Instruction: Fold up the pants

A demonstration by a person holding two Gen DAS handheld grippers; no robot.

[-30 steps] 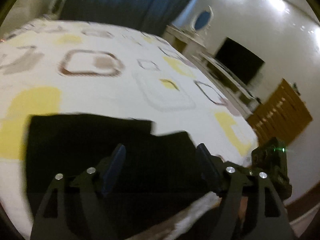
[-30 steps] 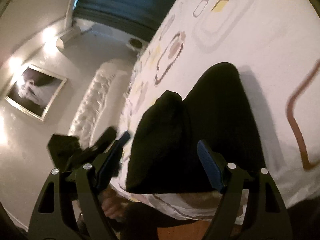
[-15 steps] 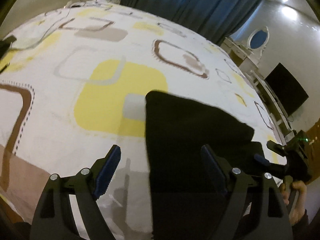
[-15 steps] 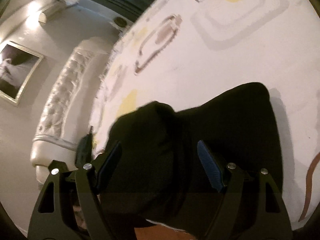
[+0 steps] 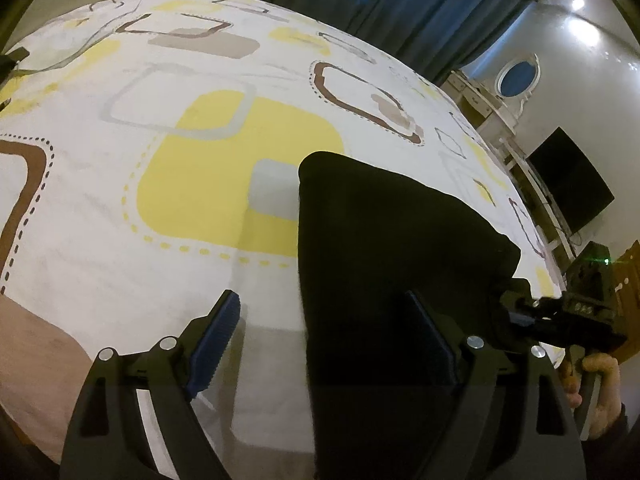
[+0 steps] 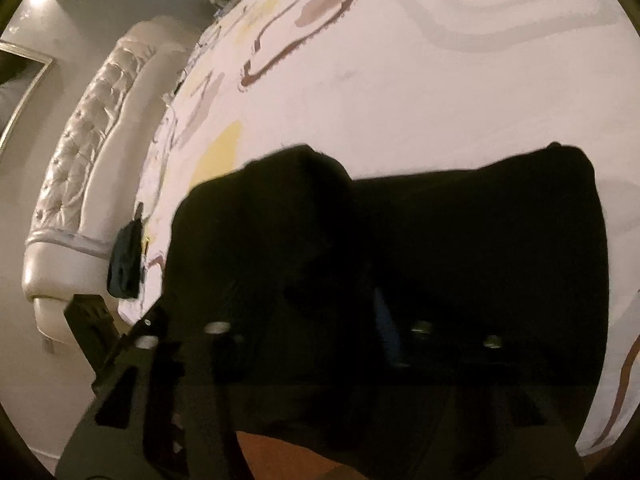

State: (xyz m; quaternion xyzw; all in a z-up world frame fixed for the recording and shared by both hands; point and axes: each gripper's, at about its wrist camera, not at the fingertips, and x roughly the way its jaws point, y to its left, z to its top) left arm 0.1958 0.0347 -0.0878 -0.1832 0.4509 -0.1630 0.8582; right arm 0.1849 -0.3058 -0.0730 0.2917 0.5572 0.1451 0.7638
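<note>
The black pants (image 5: pixel 384 264) lie folded on the bed near its front edge; they also fill the right wrist view (image 6: pixel 460 248). My left gripper (image 5: pixel 324 344) is open, its right finger over the pants' left edge and its left finger over bare sheet. My right gripper (image 6: pixel 304 320) sits low against the dark cloth, and its jaws are hard to make out; a blue pad (image 6: pixel 388 328) shows faintly. The right gripper's body also appears at the right of the left wrist view (image 5: pixel 568 312), at the pants' far corner.
The bed (image 5: pixel 200 128) has a white sheet with yellow, brown and grey squares. A padded headboard (image 6: pixel 80 140) is at left. Dark curtains (image 5: pixel 380 0), a dresser with an oval mirror (image 5: pixel 516 80) and a TV (image 5: pixel 572 184) stand beyond the bed.
The left gripper stayed open by the pants' left edge and moved slightly closer. The right gripper dropped down onto the pants, so dark cloth now covers most of its fingers.
</note>
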